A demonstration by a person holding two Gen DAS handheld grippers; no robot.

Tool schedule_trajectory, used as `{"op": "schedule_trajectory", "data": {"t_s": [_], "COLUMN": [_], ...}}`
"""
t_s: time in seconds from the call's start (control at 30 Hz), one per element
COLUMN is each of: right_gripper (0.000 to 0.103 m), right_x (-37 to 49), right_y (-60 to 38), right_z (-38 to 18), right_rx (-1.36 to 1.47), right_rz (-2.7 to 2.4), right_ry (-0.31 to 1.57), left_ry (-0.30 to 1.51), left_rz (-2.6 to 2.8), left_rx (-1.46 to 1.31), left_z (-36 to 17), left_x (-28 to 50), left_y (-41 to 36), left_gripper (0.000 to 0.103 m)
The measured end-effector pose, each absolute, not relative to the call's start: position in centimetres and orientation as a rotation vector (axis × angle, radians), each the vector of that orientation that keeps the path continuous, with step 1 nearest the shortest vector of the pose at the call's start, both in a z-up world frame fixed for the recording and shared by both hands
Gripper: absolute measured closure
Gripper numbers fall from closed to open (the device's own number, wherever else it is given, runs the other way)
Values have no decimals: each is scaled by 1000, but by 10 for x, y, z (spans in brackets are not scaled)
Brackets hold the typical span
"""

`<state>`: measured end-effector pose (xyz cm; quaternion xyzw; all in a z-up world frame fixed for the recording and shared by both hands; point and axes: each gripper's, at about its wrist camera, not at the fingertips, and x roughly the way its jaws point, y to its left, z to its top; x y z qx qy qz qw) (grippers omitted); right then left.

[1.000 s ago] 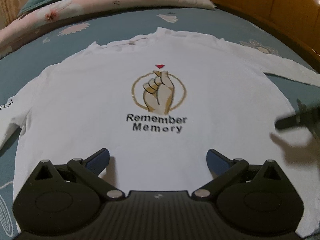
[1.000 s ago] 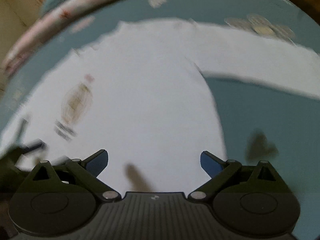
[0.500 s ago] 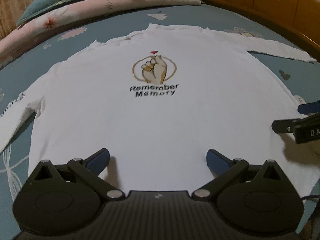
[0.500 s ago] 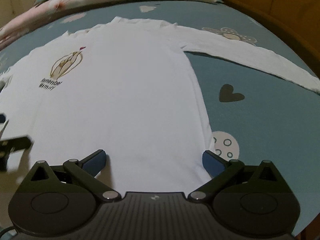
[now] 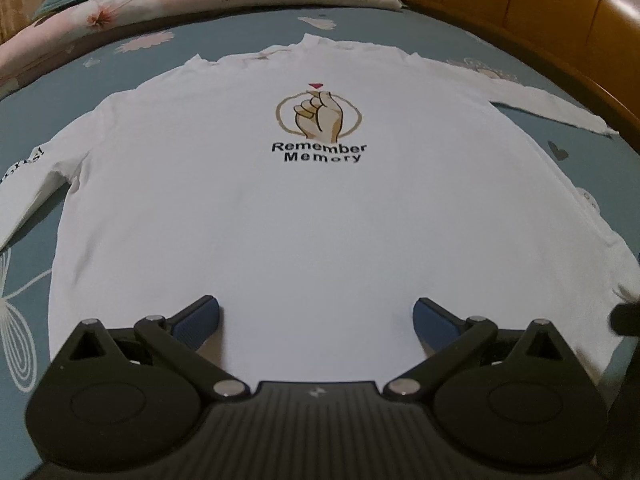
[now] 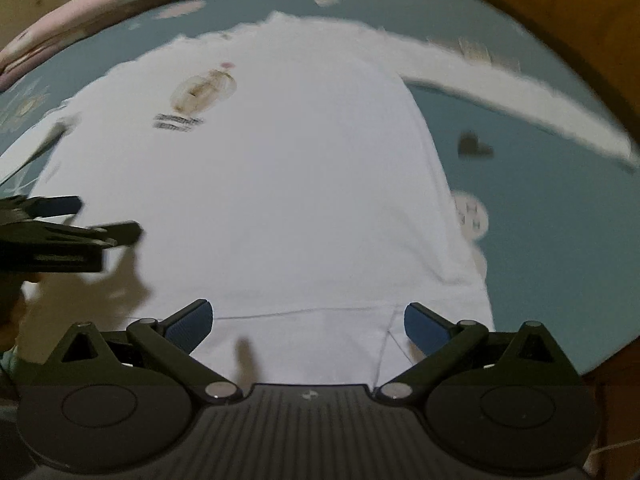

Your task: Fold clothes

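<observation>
A white long-sleeved shirt (image 5: 304,216) printed "Remember Memory" lies spread flat, front up, on a blue patterned bedsheet (image 5: 24,280), its sleeves stretched out to both sides and its collar toward the floral pillows (image 5: 160,4). The left gripper (image 5: 316,316) sits over the shirt's lower hem, jaws spread wide with nothing between them. The right gripper (image 6: 306,320), equally wide and empty, is over the hem near the shirt's right-hand corner; that view is motion-blurred.
</observation>
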<state>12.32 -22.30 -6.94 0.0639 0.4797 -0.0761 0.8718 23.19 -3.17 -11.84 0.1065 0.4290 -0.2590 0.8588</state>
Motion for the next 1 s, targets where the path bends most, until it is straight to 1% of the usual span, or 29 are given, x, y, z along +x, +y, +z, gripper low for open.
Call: {"op": "schedule_trajectory", "data": {"t_s": [0.17, 0.27, 0.53, 0.63, 0.77, 0.87, 0.9, 1.0], "right_gripper": [0, 0, 0, 0, 0, 0, 0, 0], "right_x": [133, 155, 240, 266, 275, 258, 259, 274], "right_y": [-190, -184, -198, -209, -231, -239, -236, -219], "right_z": [-39, -40, -69, -85, -112, -136, -137, -133], "right_rx": [40, -1, 61, 119, 235, 275, 257, 95], "right_rz": [-97, -101, -114, -78, -37, 1, -1, 4], "right_ry": [916, 888, 817, 809, 752, 618, 614, 693], "left_ry": [894, 881, 849, 871, 893, 865, 855, 840], "left_rz": [-560, -568, -583, -595, -578, -514, -495, -440], "left_rx": [209, 224, 211, 166, 61, 43, 35, -34], "left_z": [-119, -120, -121, -117, -109, -105, -104, -96], "left_x": [233, 233, 233, 239, 252, 258, 261, 278], "left_y": [-28, -29, -27, -21, -6, 4, 7, 17], "left_gripper": [1, 1, 1, 1, 1, 1, 1, 1]}}
